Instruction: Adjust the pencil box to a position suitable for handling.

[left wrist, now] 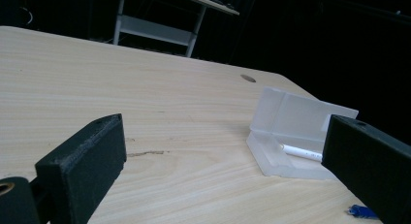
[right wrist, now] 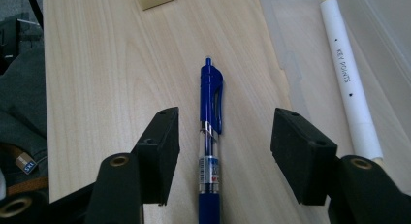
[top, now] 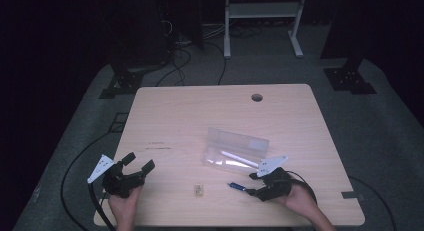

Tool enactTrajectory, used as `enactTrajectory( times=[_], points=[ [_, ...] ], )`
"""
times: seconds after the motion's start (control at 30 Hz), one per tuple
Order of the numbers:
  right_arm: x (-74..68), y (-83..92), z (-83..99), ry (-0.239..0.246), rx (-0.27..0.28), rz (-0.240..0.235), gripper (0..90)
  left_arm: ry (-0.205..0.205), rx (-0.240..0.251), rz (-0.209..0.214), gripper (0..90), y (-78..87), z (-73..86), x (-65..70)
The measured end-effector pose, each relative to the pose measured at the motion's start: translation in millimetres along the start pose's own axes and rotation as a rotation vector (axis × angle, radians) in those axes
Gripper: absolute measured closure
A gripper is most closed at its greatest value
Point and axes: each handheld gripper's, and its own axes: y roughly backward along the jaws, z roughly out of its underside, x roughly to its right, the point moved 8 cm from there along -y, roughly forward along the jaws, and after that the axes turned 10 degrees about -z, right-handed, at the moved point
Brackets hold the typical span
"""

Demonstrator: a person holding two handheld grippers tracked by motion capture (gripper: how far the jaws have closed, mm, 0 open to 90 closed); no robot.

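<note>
Right gripper sits at about 5 o'clock on the table, jaws spread apart on both sides of a blue pen that lies flat on the wood; the pads do not touch it. Left gripper, at 7 o'clock, is wide open and holds nothing. Near the centre, a clear plastic case stands with its lid up, and a white pen lies inside. One small beige eraser rests at 6 o'clock.
</note>
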Motion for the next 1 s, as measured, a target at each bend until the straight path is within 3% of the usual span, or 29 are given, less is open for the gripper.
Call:
enactTrajectory(
  times=[0.57, 1.0],
  points=[
    [-8.6, -9.6, 12.8, 0.018, -0.038, -0.012, 58.7, -0.001, 0.004, 0.000, 1.2, 0.7, -0.7, -0.2],
    [-9.9, -12.0, 13.9, 0.049, -0.052, 0.010, 69.0, 0.001, 0.001, 0.002, 1.2, 0.8, -0.3, 0.5]
  ],
)
